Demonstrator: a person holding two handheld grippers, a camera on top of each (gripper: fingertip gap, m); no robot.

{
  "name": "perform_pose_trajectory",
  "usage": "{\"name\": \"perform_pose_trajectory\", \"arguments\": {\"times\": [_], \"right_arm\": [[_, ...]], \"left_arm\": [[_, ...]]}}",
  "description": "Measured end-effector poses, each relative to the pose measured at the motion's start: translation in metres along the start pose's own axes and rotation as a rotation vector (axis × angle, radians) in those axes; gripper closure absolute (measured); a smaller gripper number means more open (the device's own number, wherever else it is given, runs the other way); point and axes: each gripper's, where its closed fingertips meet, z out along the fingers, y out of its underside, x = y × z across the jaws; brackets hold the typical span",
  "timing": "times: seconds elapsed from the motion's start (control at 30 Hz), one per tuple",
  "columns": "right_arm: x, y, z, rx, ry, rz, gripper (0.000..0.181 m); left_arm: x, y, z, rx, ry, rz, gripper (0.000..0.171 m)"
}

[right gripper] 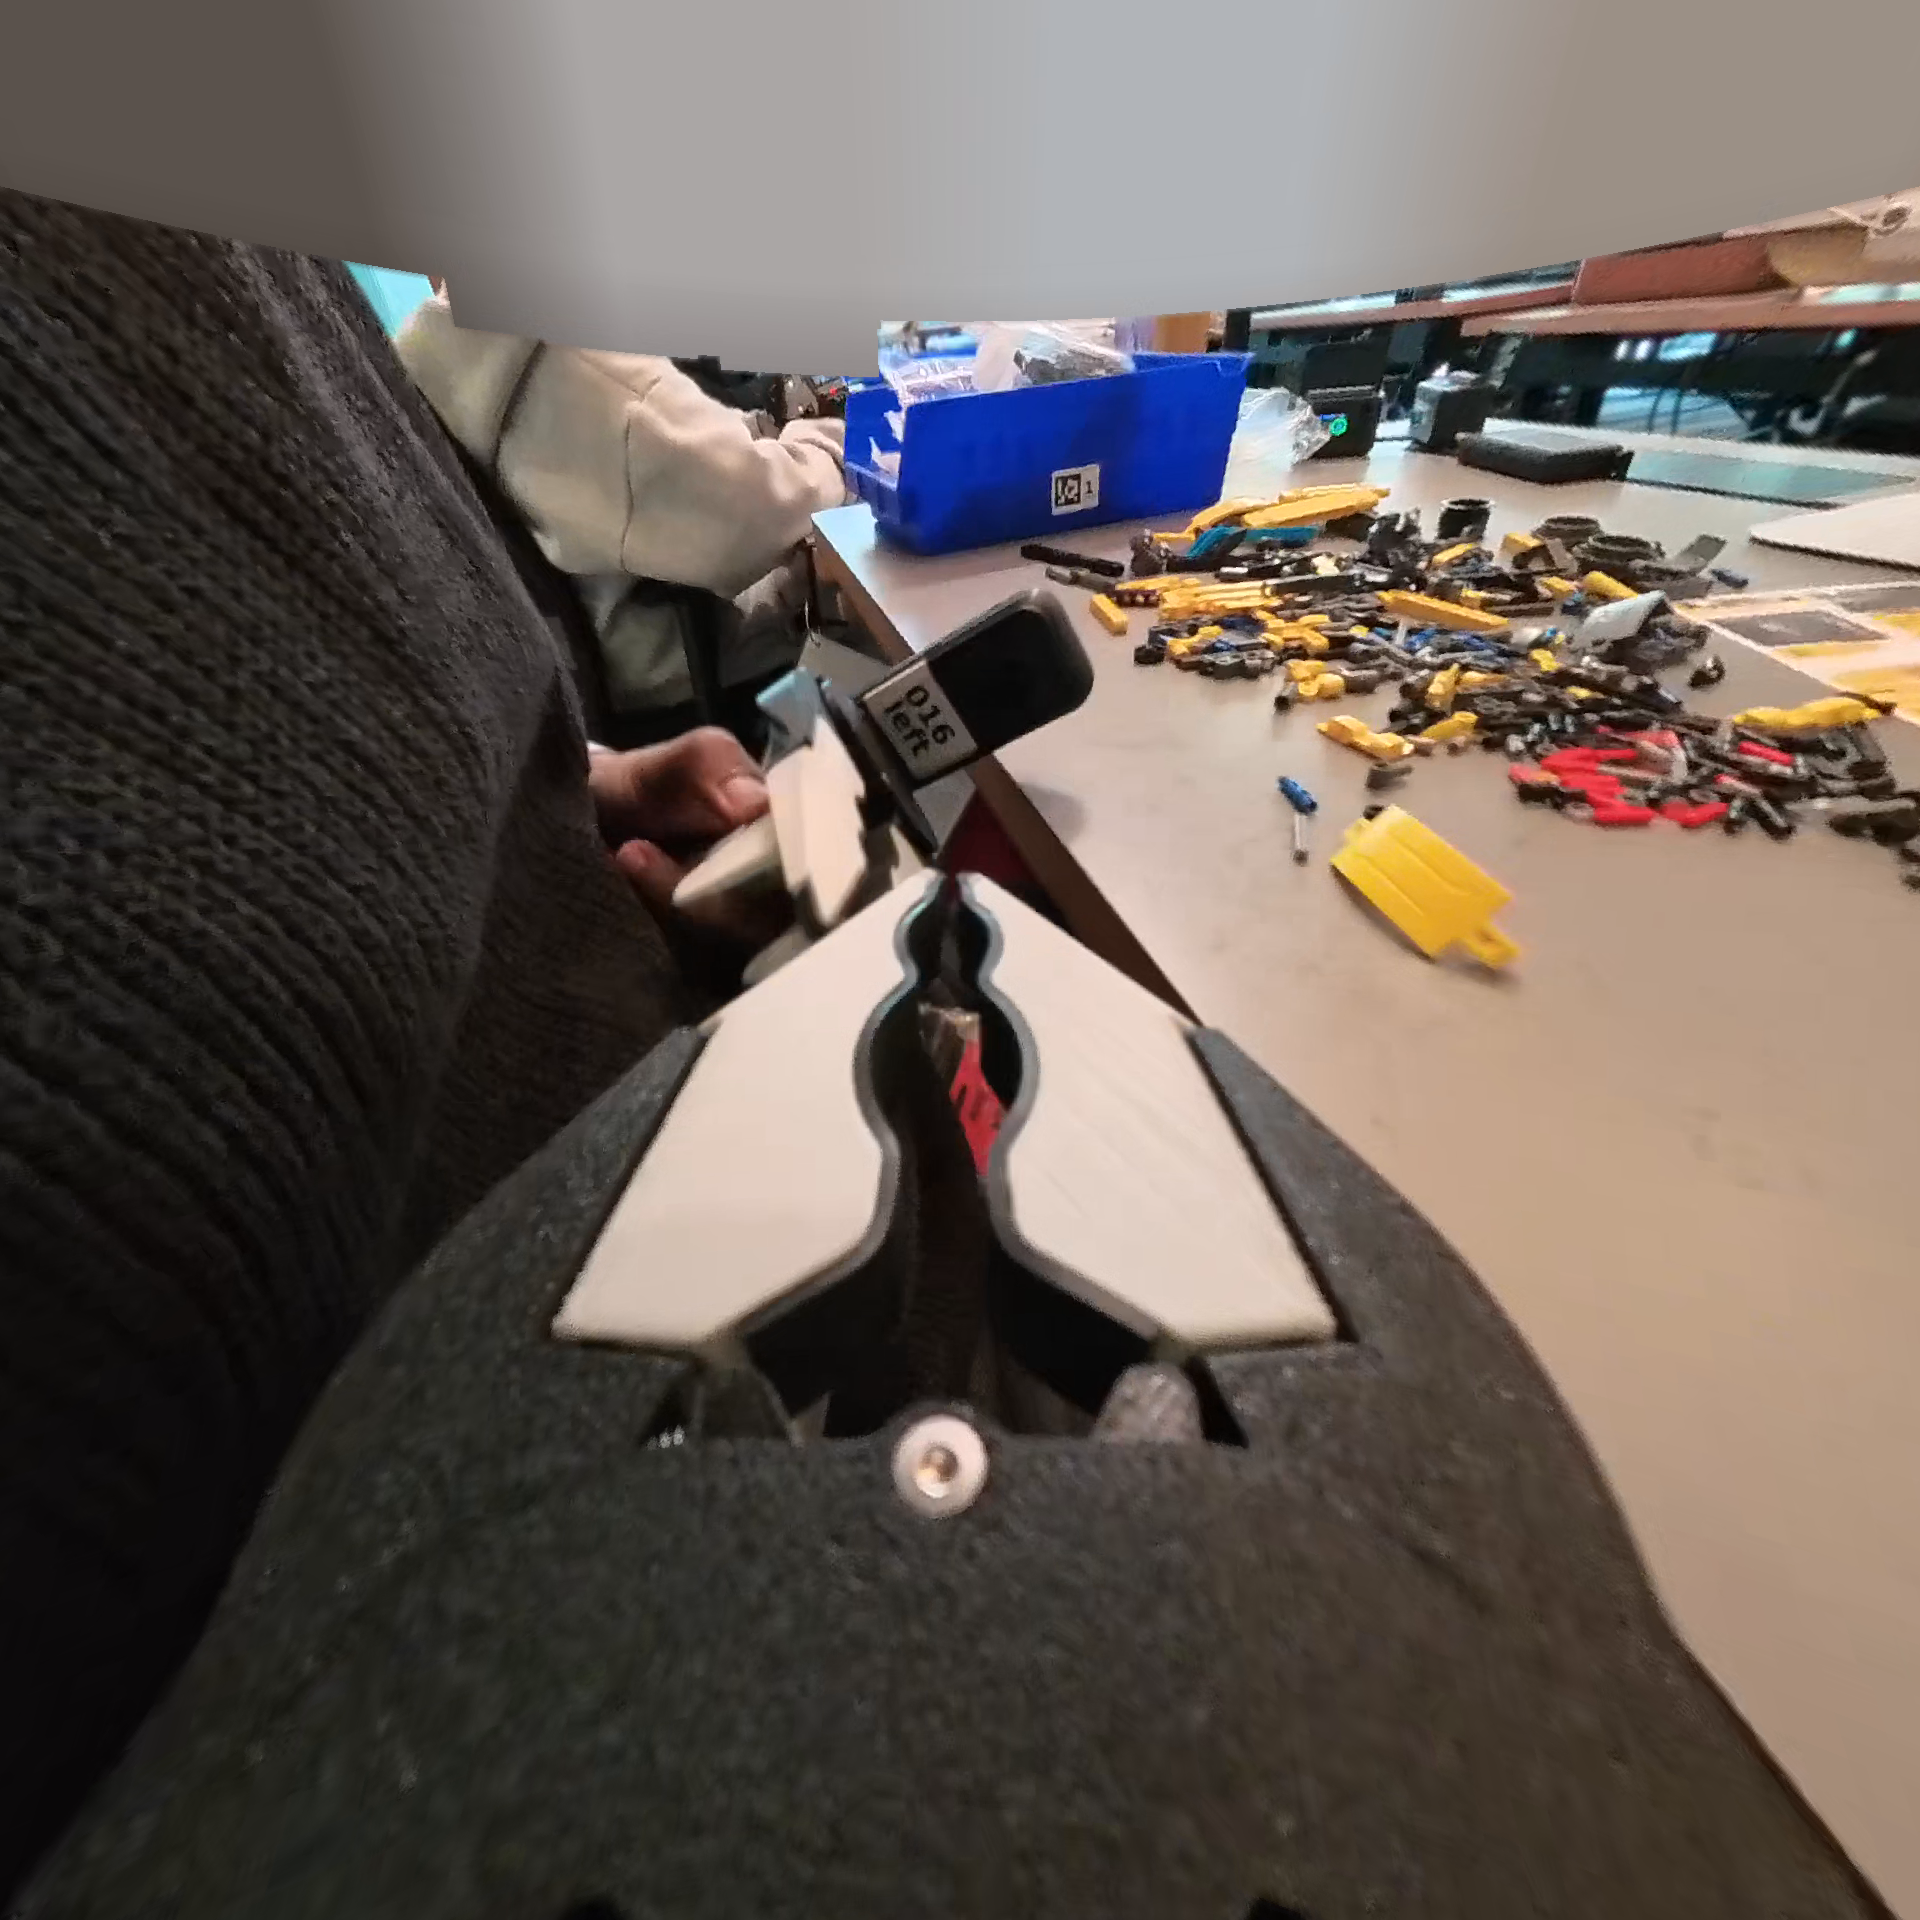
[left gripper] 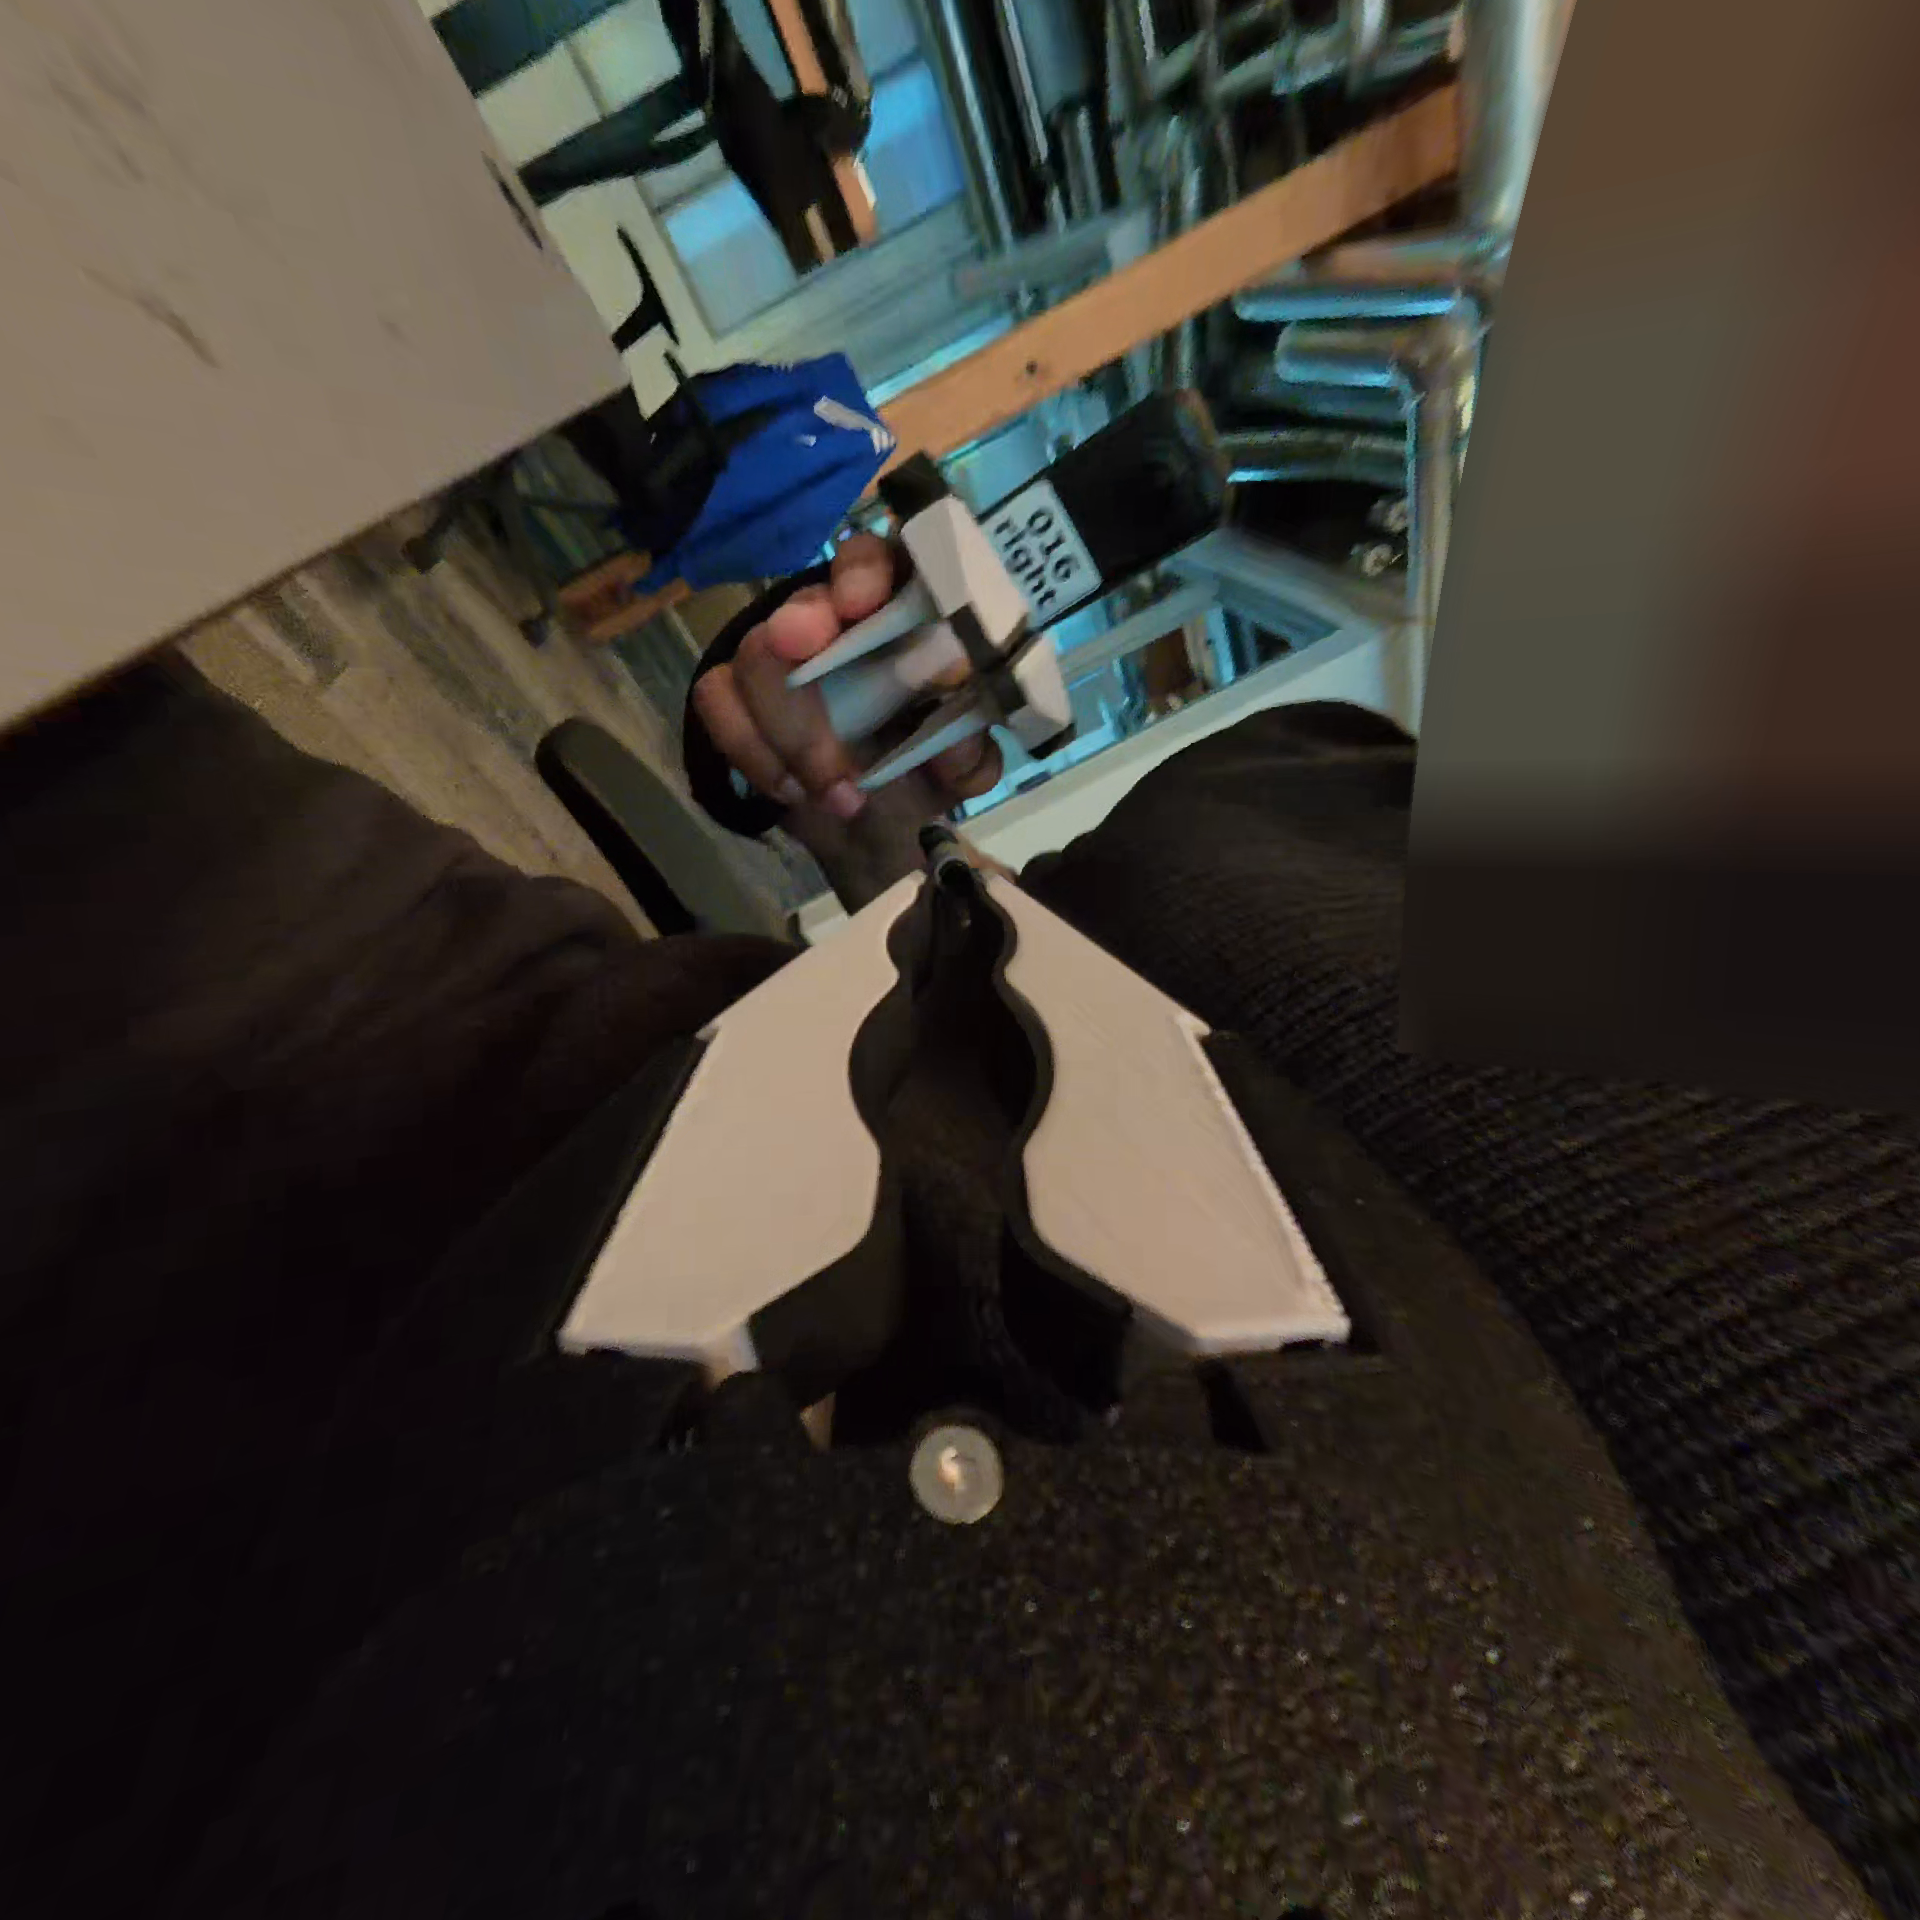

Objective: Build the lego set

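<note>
In the left wrist view my left gripper (left gripper: pixel 951 888) is shut, and a small thin dark pin (left gripper: pixel 943 847) sticks out from its tips. It hovers over dark knitted clothing (left gripper: pixel 1558 1195). Beyond it a hand (left gripper: pixel 779 707) holds the other tool's white body (left gripper: pixel 982 592). In the right wrist view my right gripper (right gripper: pixel 948 885) has its tips together beside the table's near edge. I cannot tell if anything is pinched there. The left tool's white body (right gripper: pixel 826 821) and black camera (right gripper: pixel 997 675) sit just behind it, off the table.
A grey table (right gripper: pixel 1351 1195) carries a spread of yellow, black, red and blue building pieces (right gripper: pixel 1455 665), a flat yellow piece (right gripper: pixel 1418 883), a small blue-handled part (right gripper: pixel 1297 805) and a blue bin (right gripper: pixel 1039 457). A person in a cream sleeve (right gripper: pixel 644 468) sits at the far end. A blue bag (left gripper: pixel 758 468) lies beyond. Spacing between my two grippers at the tips: around 4 cm.
</note>
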Motion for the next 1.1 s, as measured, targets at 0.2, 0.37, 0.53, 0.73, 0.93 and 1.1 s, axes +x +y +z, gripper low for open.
{"name": "perform_pose_trajectory", "arguments": {"times": [0.2, 0.37, 0.53, 0.73, 0.93, 1.1], "right_arm": [[-0.019, 0.020, 0.008, -0.043, -0.051, -0.014, 0.165], [-0.021, 0.017, 0.011, -0.039, -0.047, -0.051, 0.176], [-0.021, 0.018, 0.008, -0.056, -0.044, -0.073, 0.175], [-0.023, 0.019, 0.009, -0.059, -0.056, -0.070, 0.176], [-0.025, 0.025, 0.008, -0.105, -0.043, -0.085, 0.177], [-0.028, 0.027, 0.007, -0.117, -0.035, -0.080, 0.179]], "left_arm": [[0.001, -0.005, -0.003, 0.043, 0.048, -0.046, 0.166], [0.004, -0.005, -0.004, 0.040, 0.061, -0.049, 0.167], [0.007, -0.006, -0.005, 0.056, 0.084, -0.053, 0.167], [0.007, -0.006, -0.006, 0.056, 0.075, -0.045, 0.166], [0.005, -0.002, -0.004, 0.040, 0.068, -0.075, 0.167], [0.005, 0.001, -0.003, 0.025, 0.066, -0.092, 0.167]]}}
